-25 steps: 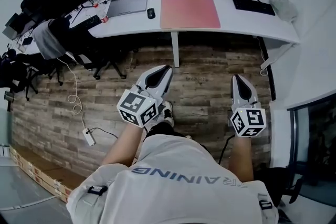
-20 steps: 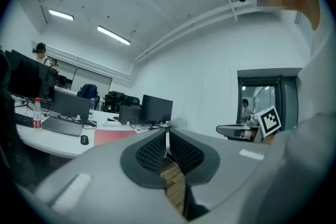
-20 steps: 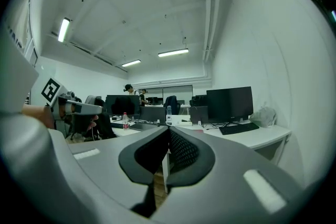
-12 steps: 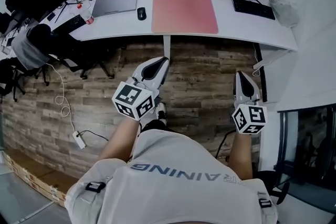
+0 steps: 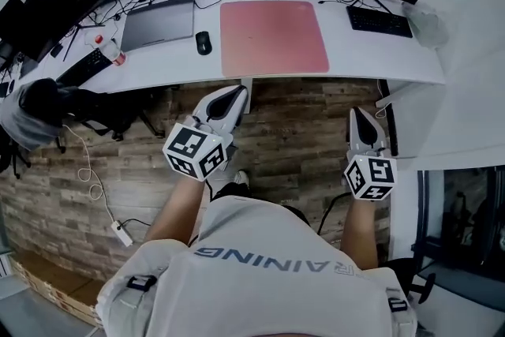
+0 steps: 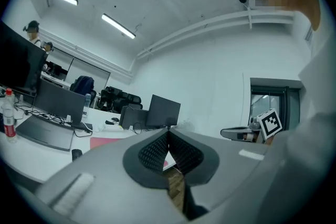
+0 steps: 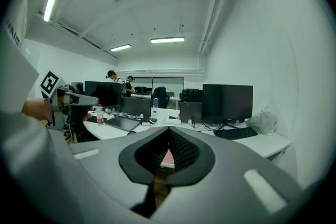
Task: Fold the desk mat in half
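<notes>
The pink desk mat (image 5: 274, 37) lies flat on the desk (image 5: 379, 63) between a mouse (image 5: 203, 43), perhaps a laptop (image 5: 157, 23) beyond, and a keyboard (image 5: 379, 21). The left hand-held gripper (image 5: 238, 89) and right hand-held gripper (image 5: 357, 112) hang closed, empty, above the wooden floor (image 5: 300, 140).

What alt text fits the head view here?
A pink desk mat lies flat, unfolded, on a white desk. A person stands before it on a wood-plank floor, holding the left gripper and right gripper short of the desk, jaws shut and empty.
</notes>
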### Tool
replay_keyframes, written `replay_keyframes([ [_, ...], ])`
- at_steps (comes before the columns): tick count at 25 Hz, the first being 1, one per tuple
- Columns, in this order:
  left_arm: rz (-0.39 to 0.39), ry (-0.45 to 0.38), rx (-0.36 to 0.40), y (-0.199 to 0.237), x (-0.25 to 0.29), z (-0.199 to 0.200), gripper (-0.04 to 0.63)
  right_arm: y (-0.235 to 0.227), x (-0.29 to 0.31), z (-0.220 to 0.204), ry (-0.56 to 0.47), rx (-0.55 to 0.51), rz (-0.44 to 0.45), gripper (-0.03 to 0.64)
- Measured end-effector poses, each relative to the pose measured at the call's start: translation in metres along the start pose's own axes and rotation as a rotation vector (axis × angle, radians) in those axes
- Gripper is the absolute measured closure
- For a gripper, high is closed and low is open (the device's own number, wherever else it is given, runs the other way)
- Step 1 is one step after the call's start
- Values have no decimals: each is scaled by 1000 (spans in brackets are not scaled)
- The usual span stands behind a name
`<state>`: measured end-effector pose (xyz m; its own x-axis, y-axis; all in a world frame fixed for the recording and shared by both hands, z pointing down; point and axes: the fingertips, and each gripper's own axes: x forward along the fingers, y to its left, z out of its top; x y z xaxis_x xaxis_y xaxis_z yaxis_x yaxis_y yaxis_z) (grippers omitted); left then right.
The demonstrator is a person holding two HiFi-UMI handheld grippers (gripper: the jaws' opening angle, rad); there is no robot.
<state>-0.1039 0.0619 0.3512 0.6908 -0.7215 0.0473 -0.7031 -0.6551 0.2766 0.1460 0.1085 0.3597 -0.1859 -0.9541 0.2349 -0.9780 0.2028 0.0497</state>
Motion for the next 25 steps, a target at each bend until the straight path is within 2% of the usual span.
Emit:
replay_keyframes([
  [4,-19,6,-1,27,16,5,595,4,27,5,1,-19,-31,601],
  [12,4,12,-3,67,39,15,595,0,82,13,12,4,-14,601],
  [19,77,7,17,102,70,23,595,-7,153,15,1,12,69,601],
  [25,144,18,37,124,123,32,595,-44,224,26,-12,42,134,601],
])
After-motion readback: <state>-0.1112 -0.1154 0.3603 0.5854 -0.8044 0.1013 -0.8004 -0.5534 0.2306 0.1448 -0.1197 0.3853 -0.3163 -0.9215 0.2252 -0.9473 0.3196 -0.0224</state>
